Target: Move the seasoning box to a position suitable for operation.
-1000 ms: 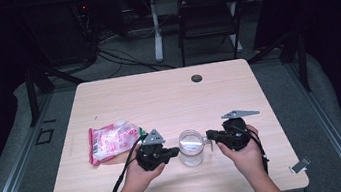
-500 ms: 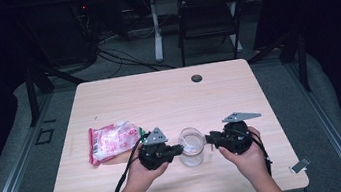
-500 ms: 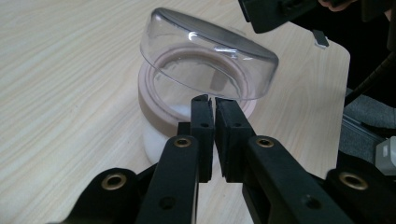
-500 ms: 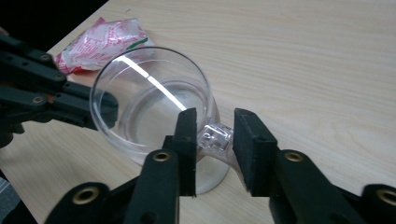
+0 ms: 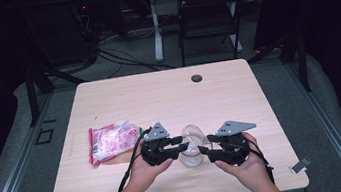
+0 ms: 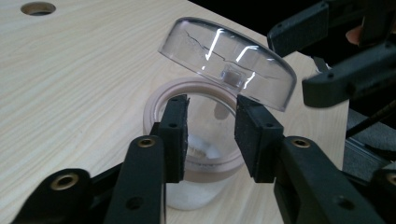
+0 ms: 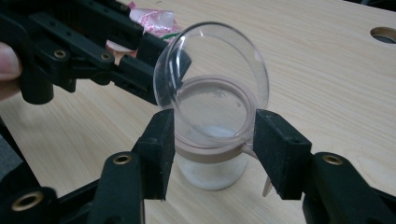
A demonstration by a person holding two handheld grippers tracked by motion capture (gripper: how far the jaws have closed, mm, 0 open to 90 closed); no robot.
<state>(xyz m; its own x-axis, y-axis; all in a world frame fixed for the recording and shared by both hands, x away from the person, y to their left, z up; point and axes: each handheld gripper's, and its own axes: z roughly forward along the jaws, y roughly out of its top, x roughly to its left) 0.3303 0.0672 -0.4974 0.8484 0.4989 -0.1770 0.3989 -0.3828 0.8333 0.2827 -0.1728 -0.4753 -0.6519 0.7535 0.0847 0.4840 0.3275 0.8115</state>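
Snack bag: a crinkled pink-and-white plastic packet lies toward the left edge of the pale wooden desk, well apart from the jar and untouched.

Left gripper: the black two-jaw left gripper reaches in from the left near the front edge. Its jaws have just been opening and now stand about half apart, straddling the jar's rim; in the left gripper view the pads show clear gaps either side and press on nothing.

Jar: a small clear glass jar with a tan seal ring stands upright near the front edge, about midway along it, between the two grippers. Its hinged clear domed lid is tipped up and open (cracks run across the dome).

Right gripper: the black right gripper comes in from the right. Its jaws have just been opening and stand wide, either side of the jar's neck in the right gripper view, gripping nothing.

Risk: I judge the lid is unsupported now, so it could fall shut, or a pad catching the rim on withdrawal could tip the light jar.

Far edge: a round cable hole sits there, clear of the work.
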